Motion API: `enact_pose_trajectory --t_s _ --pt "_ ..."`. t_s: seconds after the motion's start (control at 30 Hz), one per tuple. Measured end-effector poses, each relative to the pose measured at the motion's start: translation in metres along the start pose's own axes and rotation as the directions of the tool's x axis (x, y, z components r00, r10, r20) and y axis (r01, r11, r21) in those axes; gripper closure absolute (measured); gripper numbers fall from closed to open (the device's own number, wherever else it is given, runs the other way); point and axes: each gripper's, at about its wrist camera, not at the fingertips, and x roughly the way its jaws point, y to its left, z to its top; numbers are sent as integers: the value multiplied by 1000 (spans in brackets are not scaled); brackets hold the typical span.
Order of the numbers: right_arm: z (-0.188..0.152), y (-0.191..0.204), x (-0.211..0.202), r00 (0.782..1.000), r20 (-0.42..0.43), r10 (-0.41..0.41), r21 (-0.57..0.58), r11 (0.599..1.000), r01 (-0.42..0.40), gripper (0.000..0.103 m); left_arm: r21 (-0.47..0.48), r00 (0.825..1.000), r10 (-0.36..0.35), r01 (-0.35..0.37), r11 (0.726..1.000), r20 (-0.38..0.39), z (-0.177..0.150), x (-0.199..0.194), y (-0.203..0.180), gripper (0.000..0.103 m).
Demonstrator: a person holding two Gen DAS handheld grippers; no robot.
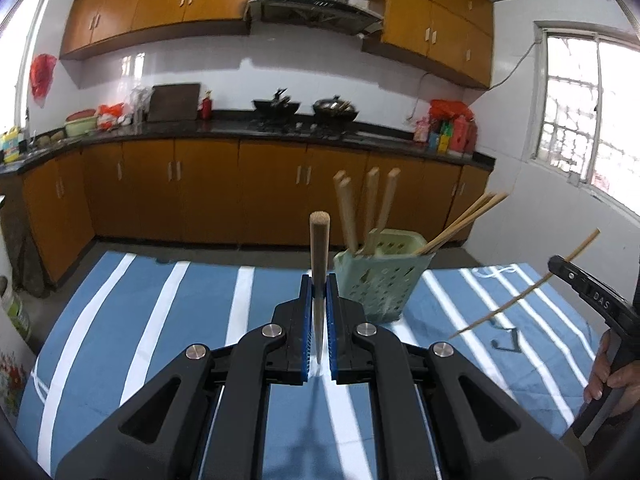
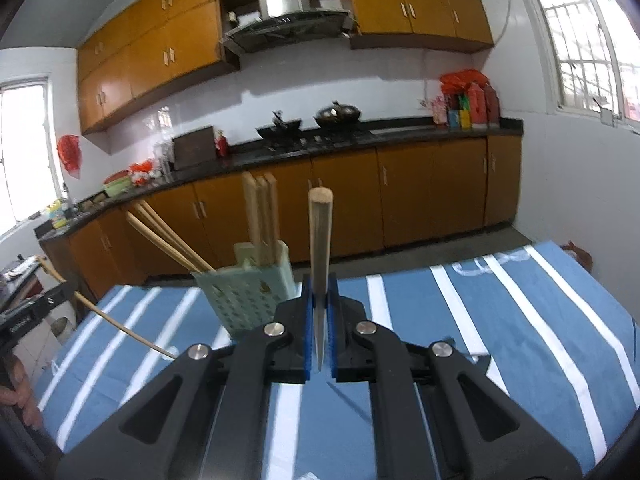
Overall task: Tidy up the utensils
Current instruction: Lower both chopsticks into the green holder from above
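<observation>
My left gripper (image 1: 319,282) is shut on a wooden-handled utensil (image 1: 319,248) that stands upright between its blue pads, metal end toward the camera. My right gripper (image 2: 319,284) is likewise shut on a wooden-handled utensil (image 2: 319,236), upright. A pale green perforated holder (image 1: 378,276) stands on the striped table just right of the left gripper; it shows left of the right gripper in the right wrist view (image 2: 252,292). It holds several wooden handles (image 1: 370,208) and a pair of chopsticks (image 1: 460,220). Each view shows the other gripper at its edge with a thin stick (image 1: 524,292) across it.
The table has a blue cloth with white stripes (image 1: 160,320). Behind it stand brown floor cabinets (image 1: 240,192), a dark counter with woks (image 1: 304,106) and bottles. A window (image 1: 580,108) is on the right wall.
</observation>
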Motion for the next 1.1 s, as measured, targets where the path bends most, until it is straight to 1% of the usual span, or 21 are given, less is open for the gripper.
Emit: enact_pose_trajectory --t_s 0.13,0.2,0.37,0.5,0.57,0.73,0.87,1.03,1.1 --pt "26 8 -17 996 47 73 1 997 -73 96 23 998 -51 50 998 46 20 -11 -15 96" --pt "39 12 -26 991 71 117 4 993 -117 96 29 994 -86 84 996 73 32 -17 -24 96" --pt "64 28 -45 975 135 177 -26 984 -176 96 43 982 -120 115 992 145 58 -27 -43 96" --pt "81 41 -47 966 181 185 -61 982 -177 96 58 970 -108 97 994 219 76 -30 -57 96" --pt "88 46 -43 964 192 185 -77 982 -173 96 54 966 -100 89 995 237 83 -27 -60 96" --pt "101 54 -26 965 196 173 -99 983 -156 96 20 958 -43 38 999 284 97 -9 -62 96" --pt "108 58 -4 969 187 162 -108 984 -144 96 -6 953 -16 19 1000 301 102 6 -63 96" --pt "106 60 25 978 151 146 -115 985 -129 96 -7 954 -6 8 1000 299 106 24 -66 96" --pt "105 58 40 982 127 141 -111 986 -127 96 -6 958 -1 3 1000 286 104 33 -66 96"
